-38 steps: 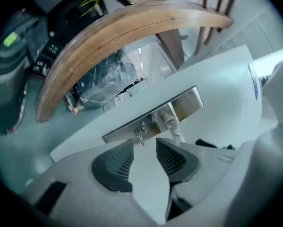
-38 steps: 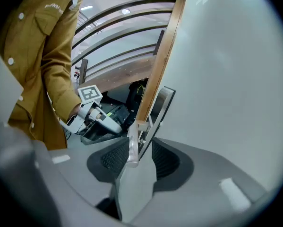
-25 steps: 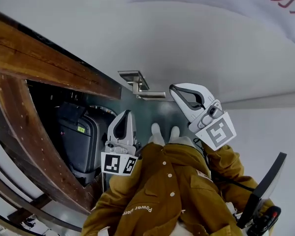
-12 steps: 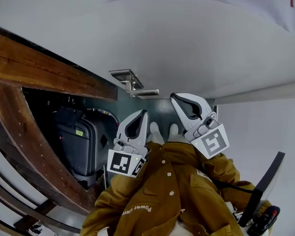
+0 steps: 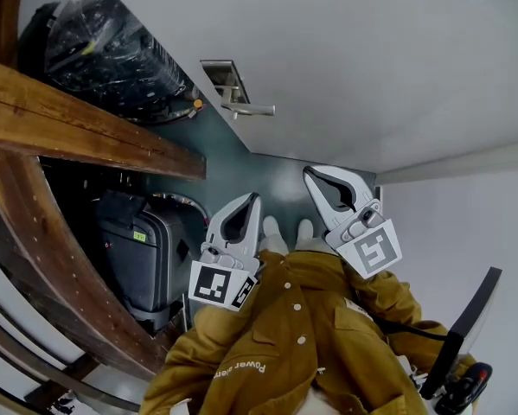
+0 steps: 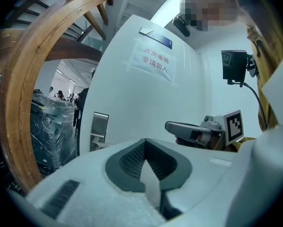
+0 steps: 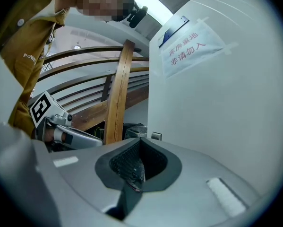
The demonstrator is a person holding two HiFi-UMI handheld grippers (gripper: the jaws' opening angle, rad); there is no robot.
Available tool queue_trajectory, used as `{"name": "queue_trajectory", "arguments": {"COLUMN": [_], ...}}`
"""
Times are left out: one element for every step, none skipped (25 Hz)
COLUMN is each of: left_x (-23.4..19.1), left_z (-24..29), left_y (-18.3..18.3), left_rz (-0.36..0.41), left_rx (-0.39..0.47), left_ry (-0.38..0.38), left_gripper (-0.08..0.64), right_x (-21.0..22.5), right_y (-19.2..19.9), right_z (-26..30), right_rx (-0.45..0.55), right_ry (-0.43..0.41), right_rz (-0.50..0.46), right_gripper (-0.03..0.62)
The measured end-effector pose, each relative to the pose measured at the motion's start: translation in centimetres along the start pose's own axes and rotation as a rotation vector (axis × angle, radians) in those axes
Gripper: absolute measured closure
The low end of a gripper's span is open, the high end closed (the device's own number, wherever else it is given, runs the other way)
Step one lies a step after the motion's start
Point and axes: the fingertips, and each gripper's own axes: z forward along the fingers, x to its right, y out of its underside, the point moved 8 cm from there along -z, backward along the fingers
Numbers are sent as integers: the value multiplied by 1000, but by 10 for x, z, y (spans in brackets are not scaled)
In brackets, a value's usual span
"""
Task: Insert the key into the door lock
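The white door (image 5: 354, 59) stands ajar, its edge toward the left. Its metal lock plate (image 5: 222, 76) and lever handle (image 5: 252, 109) sit near that edge, well beyond both grippers. The plate also shows in the left gripper view (image 6: 99, 127). My left gripper (image 5: 250, 199) and right gripper (image 5: 313, 173) hang side by side in front of my jacket, both shut and apart from the door. A small dark glint lies between the right pads (image 7: 134, 174); I cannot tell what it is. No key is plainly visible in any view.
A curved wooden rail (image 5: 77, 132) runs along the left, with a black suitcase (image 5: 137, 258) beneath it. Plastic-wrapped luggage (image 5: 111, 50) shows past the door's edge. A paper sign (image 6: 155, 60) hangs on the door. A black stand (image 5: 466, 327) is at the lower right.
The door and its handle have swung away, uncovering the wrapped luggage behind its edge. The left gripper first moved up beside the right one; both have since stayed still.
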Motion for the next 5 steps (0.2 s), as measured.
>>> {"name": "queue_trajectory", "arguments": {"left_x": [0,1,2,3,4], "left_z": [-1,-2,-3,-5,-6], "left_y": [0,0,-1,-1,-2], "left_rz": [-1,-3,-5,-7,-9], "left_rx": [0,-2,-4,-7,-11], "left_ry": [-1,-1,0,1,2], "left_gripper": [557,557,557,557,557], "right_x": [0,0,-1,-1,-2], "right_y": [-1,-1,-2,-3,-4], "right_z": [0,-1,-2,-3,-4], "right_rx": [3,5,5,5,4], "right_ry": [3,5,8,10,11], "right_rz": [1,3,6,8,11], "right_gripper": [588,588,588,588,588]}}
